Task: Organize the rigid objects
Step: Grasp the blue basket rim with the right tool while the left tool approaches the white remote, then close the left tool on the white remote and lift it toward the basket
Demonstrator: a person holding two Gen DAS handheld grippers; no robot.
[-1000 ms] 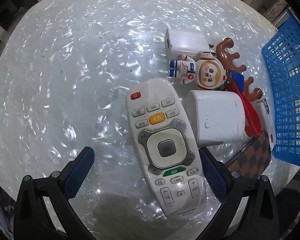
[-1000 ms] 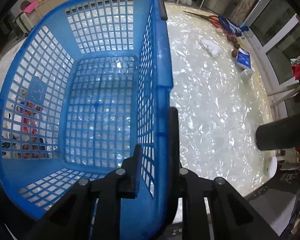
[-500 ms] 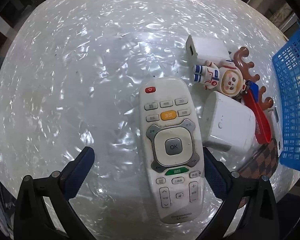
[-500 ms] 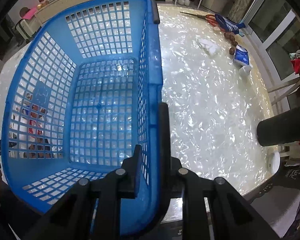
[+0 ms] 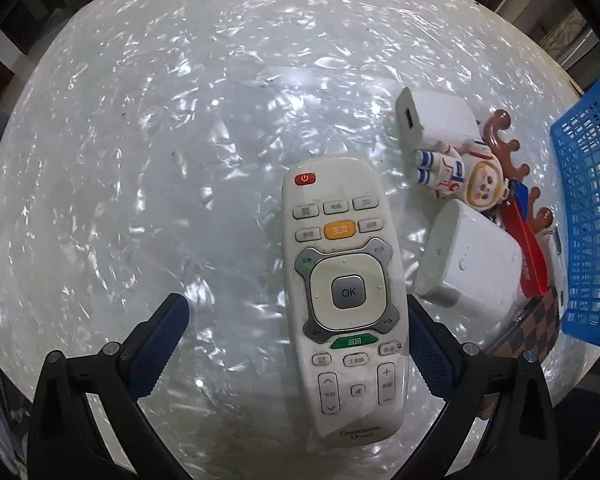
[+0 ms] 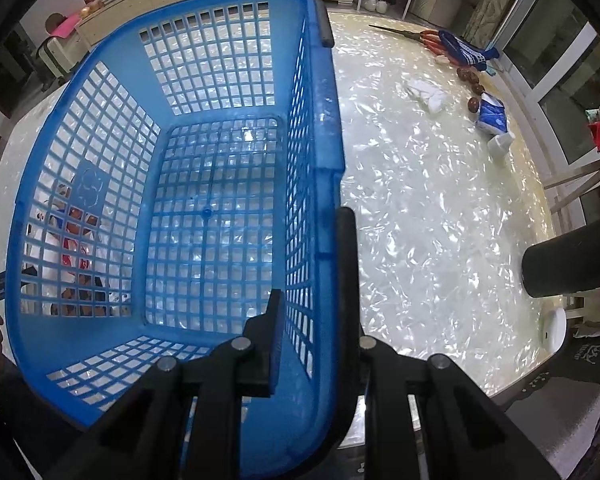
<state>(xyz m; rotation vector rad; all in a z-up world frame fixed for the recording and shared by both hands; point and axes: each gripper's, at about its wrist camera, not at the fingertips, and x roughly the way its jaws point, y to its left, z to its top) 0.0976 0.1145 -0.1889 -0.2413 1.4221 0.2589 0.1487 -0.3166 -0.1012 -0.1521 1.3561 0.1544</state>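
Blue basket (image 6: 324, 120) of grid plastic on the pale glossy bench (image 6: 420, 200). Inside, only its own grid floor in sight, with the shine of the bench coming through the holes. Right gripper (image 6: 312, 264) clamped on the basket's right wall: one of the fingers (image 6: 274, 332) inside the basket, the other outside, both tight against the blue plastic.

Behind the left wall of the basket, outside it, some white, red and brown things seen through the holes; too broken up by the grid to name from this view.

In the left wrist view, the same basket (image 5: 588, 200) at the right edge. Beside it on the bench, a small heap: a white charger block (image 5: 436, 120), an astronaut figure (image 5: 456, 172) lying on its back with brown antlers (image 5: 504, 124) behind it, a white rounded box (image 5: 472, 264), a red strap (image 5: 532, 256), and a brown checkered wallet (image 5: 532, 328) partly under the box. All outside the basket, near its wall.

White remote control (image 5: 344, 292) flat on the bench, buttons up, red power button at the far end, just left of the white box. Left gripper (image 5: 296, 308) low over its near half, fingers spread wide, holding nothing: the left one well apart from the remote, the right one just beside its right edge; contact there cannot be told.

Far side of the bench in the right wrist view: scissors with red handles (image 6: 416, 34), a blue packet (image 6: 492, 114), a white crumpled tissue (image 6: 428, 94).
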